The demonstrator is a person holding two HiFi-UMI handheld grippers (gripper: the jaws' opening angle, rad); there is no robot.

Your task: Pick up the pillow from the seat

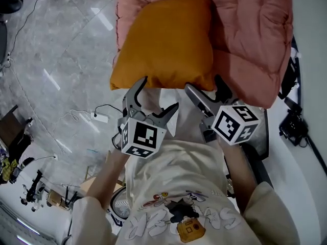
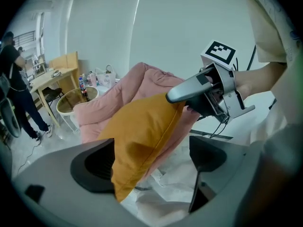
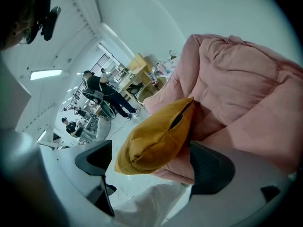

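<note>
2 pairs of tongs stand open at the near edge of the orange pillow (image 1: 168, 40), which lies on the pink quilted seat (image 1: 255, 34). The left tongs (image 1: 160, 92) are toward its near left corner and the right tongs (image 1: 203, 82) by its near right corner, neither pressing on it. From where I stand, each pair wants pushing further over the hem, so the pads bite stuffed fabric and not just the seam, which could slip out. I'd close both together, keep the right pair clear of the pink padding underneath, then lift level so the soft pillow doesn't sag and drag.
</note>
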